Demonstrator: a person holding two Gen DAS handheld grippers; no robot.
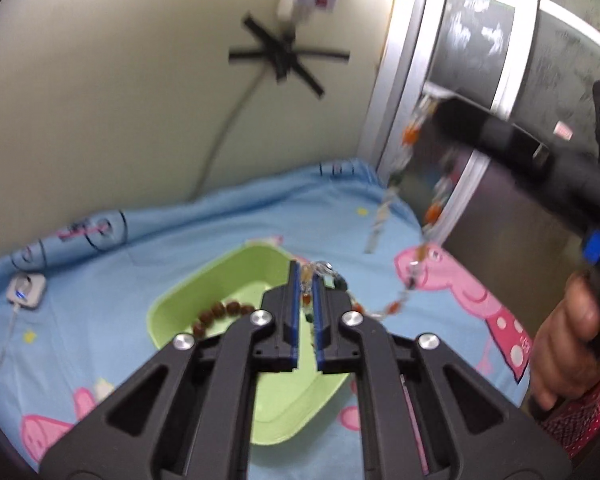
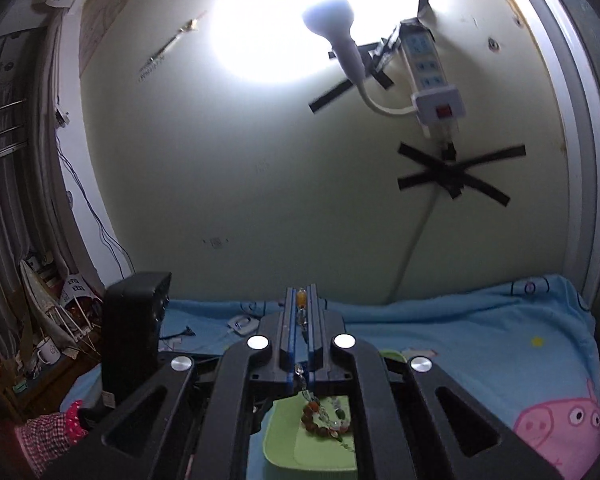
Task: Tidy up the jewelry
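The green tray [image 1: 172,312] on the blue cartoon bedsheet [image 1: 100,264] is the landmark: the left claw [image 1: 307,280] sits low over its far rim, fingers pressed together on one end of the mixed-bead necklace [image 1: 398,306], while the right claw [image 2: 301,300] is high above it, clamped on the other end. The necklace's long axis therefore climbs steeply from the tray up toward the right claw, sagging in between, and part of it already rests in the tray beside the brown bead bracelet [image 1: 216,314]. Judging from this, the right claw must come down toward the tray, being the farther one.
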